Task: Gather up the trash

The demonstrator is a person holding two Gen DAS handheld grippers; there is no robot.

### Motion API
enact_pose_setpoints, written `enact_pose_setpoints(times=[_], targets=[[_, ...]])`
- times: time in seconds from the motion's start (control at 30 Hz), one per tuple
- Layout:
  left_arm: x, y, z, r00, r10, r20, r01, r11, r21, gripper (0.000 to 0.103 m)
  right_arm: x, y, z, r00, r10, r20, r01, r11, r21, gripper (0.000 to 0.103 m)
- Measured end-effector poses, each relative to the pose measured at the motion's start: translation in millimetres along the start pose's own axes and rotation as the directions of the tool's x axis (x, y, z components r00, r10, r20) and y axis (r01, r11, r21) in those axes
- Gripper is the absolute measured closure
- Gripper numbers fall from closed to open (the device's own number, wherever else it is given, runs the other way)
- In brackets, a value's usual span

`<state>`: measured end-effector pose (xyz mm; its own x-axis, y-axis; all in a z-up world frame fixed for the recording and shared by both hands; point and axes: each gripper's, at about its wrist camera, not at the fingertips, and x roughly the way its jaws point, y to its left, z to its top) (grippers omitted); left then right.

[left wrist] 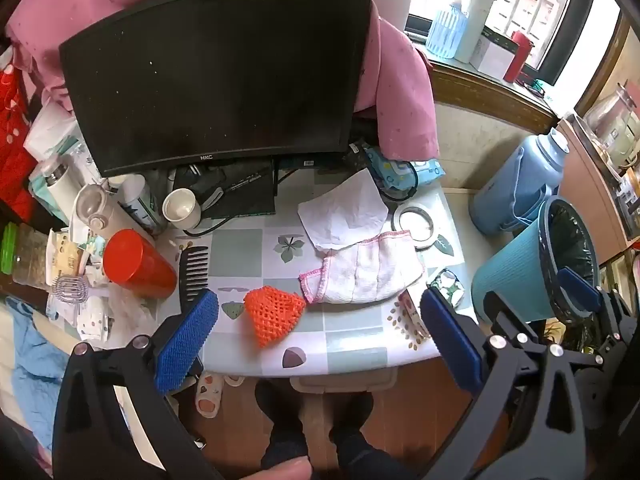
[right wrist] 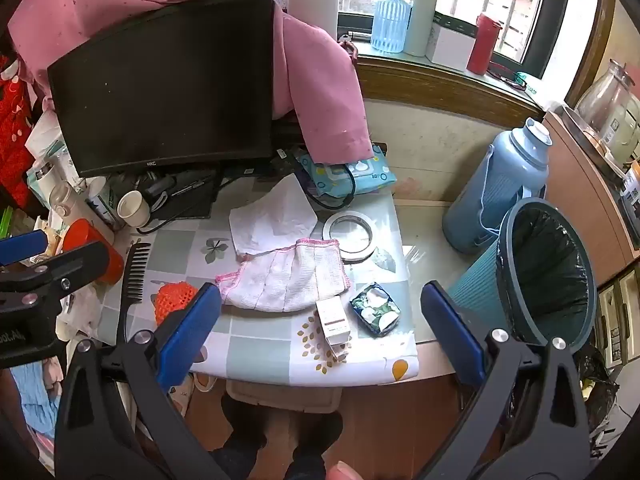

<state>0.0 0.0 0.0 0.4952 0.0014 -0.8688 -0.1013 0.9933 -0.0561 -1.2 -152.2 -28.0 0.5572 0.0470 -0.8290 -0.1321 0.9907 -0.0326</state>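
An orange foam fruit net (left wrist: 273, 313) lies near the table's front edge, between my left gripper's (left wrist: 318, 334) open fingers; the right wrist view shows it (right wrist: 173, 297) partly behind a finger. A crumpled white paper (left wrist: 343, 212) (right wrist: 272, 216) lies mid-table. A small carton (right wrist: 334, 326) and a green patterned packet (right wrist: 375, 314) lie at the front right, between my right gripper's (right wrist: 320, 330) open, empty fingers. A blue bin (right wrist: 540, 272) (left wrist: 532, 264) with a black liner stands on the floor to the right.
A black monitor (left wrist: 220, 76) under pink cloth stands at the back. A white and pink cloth (left wrist: 366, 270), a tape roll (left wrist: 414, 222), a black comb (left wrist: 194, 272), a red cup (left wrist: 136, 264), a paper cup (left wrist: 182, 208) and bottles crowd the table (left wrist: 352, 344). A blue thermos (right wrist: 496, 184) stands behind the bin.
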Motion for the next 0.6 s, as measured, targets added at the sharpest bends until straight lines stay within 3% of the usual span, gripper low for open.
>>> enact_pose_setpoints(times=[0.6], targets=[[0.1, -0.1, 0.0, 1.000, -0.002, -0.003, 0.002, 1.000, 0.000, 0.005, -3.1, 0.5, 1.5, 1.000, -0.005, 0.014, 0.005, 1.000, -0.008, 0.004]])
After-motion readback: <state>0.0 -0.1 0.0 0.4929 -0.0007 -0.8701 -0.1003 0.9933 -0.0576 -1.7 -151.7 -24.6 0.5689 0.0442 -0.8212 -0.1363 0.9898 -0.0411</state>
